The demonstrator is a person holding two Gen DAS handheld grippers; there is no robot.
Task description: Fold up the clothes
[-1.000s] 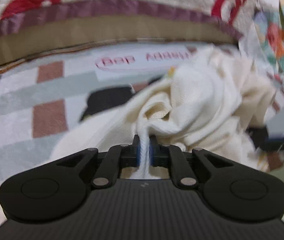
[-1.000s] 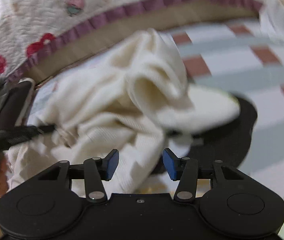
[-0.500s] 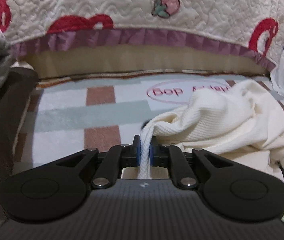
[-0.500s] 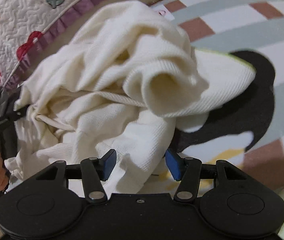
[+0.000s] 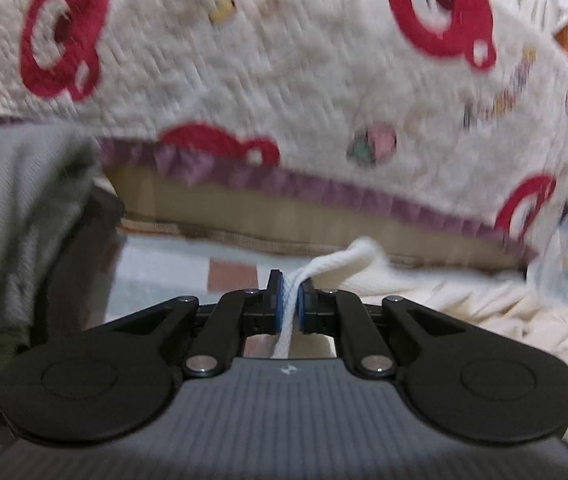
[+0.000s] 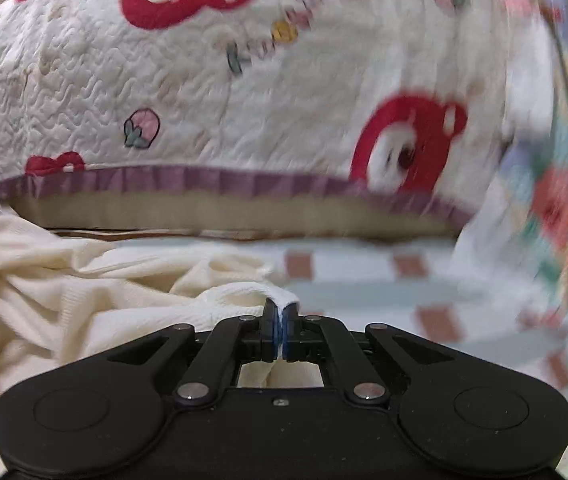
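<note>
Checked mat (image 6: 364,292), cream garment (image 6: 84,292) stretched sideways between grippers

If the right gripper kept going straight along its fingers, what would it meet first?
The right gripper, shut on a fold of the cream garment, points across the checked mat toward the quilt-covered sofa front. Probably that front; depth is unclear.
</note>
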